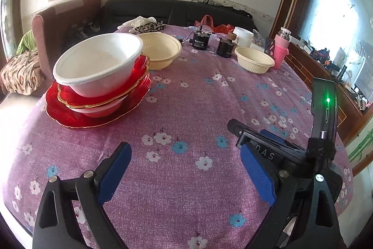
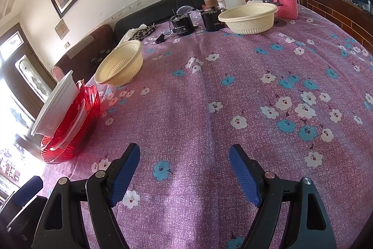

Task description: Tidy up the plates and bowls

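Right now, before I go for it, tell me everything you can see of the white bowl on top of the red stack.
The white bowl is round and deep, matte like foam or paper, with a rolled rim and a faint inner ridge. It looks empty and sits upright but tilted on a red gold-edged plate, which rests on another white bowl and a larger red plate. The stack stands near the tablecloth's left edge. Nothing else touches it; both grippers are open and away from it.

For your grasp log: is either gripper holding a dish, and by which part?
Nothing is held. The left gripper and right gripper are both open, empty, above the tablecloth.
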Motion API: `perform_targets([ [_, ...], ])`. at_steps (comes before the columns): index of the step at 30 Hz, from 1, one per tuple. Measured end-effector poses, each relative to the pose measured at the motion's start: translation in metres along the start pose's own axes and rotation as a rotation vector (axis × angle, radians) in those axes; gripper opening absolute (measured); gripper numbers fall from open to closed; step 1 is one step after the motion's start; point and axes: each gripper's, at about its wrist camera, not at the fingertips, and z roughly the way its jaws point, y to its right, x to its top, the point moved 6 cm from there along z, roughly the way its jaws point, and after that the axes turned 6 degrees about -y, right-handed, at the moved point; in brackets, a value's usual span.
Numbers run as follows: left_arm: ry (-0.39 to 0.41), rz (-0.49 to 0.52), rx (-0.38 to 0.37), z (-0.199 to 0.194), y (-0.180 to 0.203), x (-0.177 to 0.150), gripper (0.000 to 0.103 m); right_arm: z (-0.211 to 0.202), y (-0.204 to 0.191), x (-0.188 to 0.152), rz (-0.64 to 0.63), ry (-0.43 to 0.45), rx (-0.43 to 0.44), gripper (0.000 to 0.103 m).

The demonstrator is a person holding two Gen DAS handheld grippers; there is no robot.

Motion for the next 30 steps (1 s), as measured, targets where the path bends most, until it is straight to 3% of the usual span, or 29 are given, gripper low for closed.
perform_targets([
  [11, 0.005, 0.016, 0.0, -0.004, 0.002, 0.001, 0.094, 0.0, 0.001, 0.0, 0.001, -0.001, 0.001, 0.083],
  [17, 0.057, 0.029, 0.011, -0.03, -0.022, 0.031, 0.094, -0.024, -0.007, 0.011, -0.023, 0.024, 0.033, 0.083],
  [20, 0.101, 0.02, -0.001, -0.057, -0.041, 0.065, 0.094, -0.053, -0.019, 0.044, -0.058, 0.071, 0.059, 0.083],
  [25, 0.168, -0.005, -0.039, -0.104, -0.067, 0.135, 0.094, -0.125, -0.044, 0.127, -0.125, 0.226, 0.07, 0.083],
  [28, 0.164, -0.019, -0.024, -0.111, -0.075, 0.181, 0.094, -0.158, -0.064, 0.174, -0.15, 0.281, 0.103, 0.087],
  [30, 0.134, 0.007, -0.001, -0.1, -0.075, 0.21, 0.094, -0.167, -0.079, 0.201, -0.164, 0.293, 0.132, 0.095],
])
